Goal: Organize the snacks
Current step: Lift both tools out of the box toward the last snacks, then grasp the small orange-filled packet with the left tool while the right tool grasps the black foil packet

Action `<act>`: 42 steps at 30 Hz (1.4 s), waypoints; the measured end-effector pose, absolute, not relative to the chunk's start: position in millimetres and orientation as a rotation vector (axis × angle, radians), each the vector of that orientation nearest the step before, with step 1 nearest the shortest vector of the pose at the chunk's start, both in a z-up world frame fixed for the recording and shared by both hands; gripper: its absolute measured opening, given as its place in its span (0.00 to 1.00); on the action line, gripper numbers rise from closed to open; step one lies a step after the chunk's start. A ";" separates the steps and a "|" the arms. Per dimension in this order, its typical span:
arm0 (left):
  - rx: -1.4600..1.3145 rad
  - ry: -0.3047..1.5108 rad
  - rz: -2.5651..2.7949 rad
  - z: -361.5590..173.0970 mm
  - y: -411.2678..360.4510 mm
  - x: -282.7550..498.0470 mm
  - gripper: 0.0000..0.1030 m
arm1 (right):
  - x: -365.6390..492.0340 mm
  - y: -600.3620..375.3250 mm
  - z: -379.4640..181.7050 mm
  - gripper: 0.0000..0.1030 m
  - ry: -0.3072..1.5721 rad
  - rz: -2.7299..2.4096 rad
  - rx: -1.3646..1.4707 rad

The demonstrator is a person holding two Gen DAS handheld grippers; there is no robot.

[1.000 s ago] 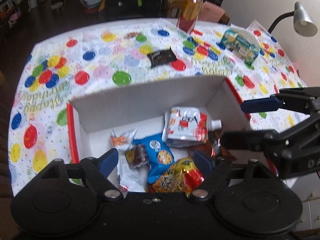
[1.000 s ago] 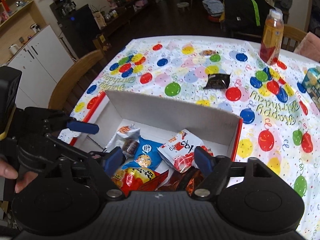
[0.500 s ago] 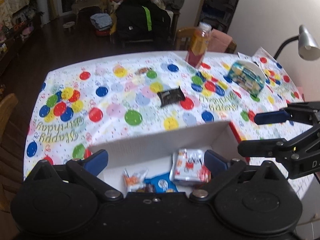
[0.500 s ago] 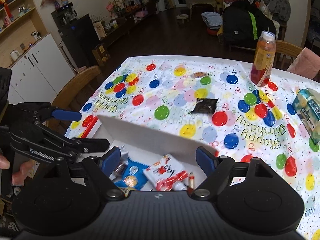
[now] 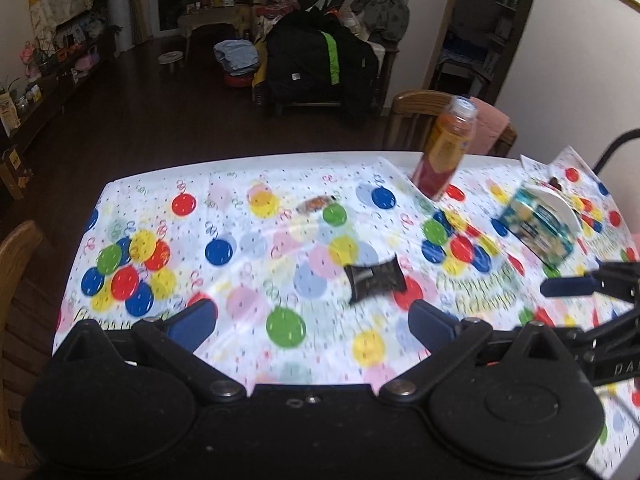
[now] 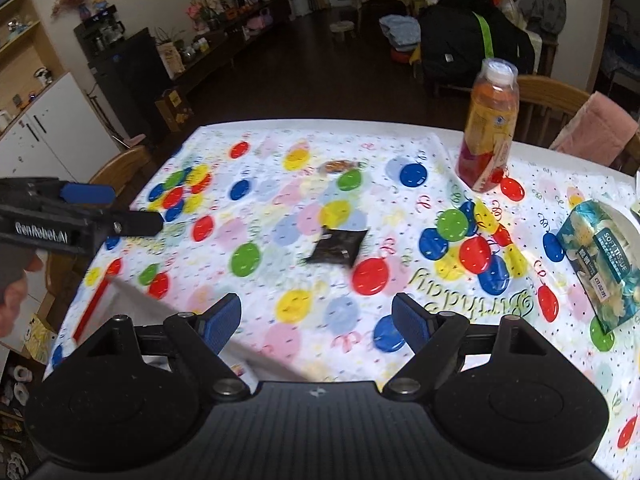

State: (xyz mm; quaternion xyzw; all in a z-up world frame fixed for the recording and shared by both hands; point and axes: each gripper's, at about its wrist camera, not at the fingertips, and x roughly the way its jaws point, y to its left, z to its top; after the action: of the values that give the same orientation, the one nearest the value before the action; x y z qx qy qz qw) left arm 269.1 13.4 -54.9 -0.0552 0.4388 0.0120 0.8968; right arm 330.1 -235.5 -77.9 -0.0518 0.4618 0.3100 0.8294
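A black snack packet (image 5: 375,279) lies flat near the middle of the balloon-print tablecloth (image 5: 256,248), ahead of both your grippers with bare cloth all around it. A second, smaller orange-brown snack (image 6: 338,166) sits farther off, near the table's far edge. Two loose snacks are visible on the cloth. Your left gripper (image 5: 312,322) is spread wide and holds nothing. Your right gripper (image 6: 318,322) is likewise spread and empty. One orange drink bottle (image 6: 490,132) stands upright at the far right, and one tissue pack (image 6: 604,264) lies at the right edge. Only the right view shows the white box (image 6: 132,300) with its red rim, just in front of that gripper at lower left, plus your hand (image 6: 10,300) on the left gripper's handle.
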 end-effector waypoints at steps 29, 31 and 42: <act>0.025 0.984 -0.039 -162.6 3.3 467.3 0.81 | 451.5 -179.9 -188.8 0.80 1.117 0.778 -0.155; 0.023 0.999 -0.053 -171.6 4.1 475.1 0.76 | 455.5 -177.1 -193.9 0.80 1.125 0.781 -0.143; 0.039 1.034 -0.097 -207.2 5.5 505.9 0.62 | 466.9 -167.7 -217.6 0.72 1.144 0.778 -0.135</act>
State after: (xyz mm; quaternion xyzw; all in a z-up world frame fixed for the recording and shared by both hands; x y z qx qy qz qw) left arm 505.9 5.5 -207.2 0.0187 0.4939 -0.0464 0.8681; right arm 466.9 -167.7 -217.6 -0.0621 0.5270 0.3585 0.7681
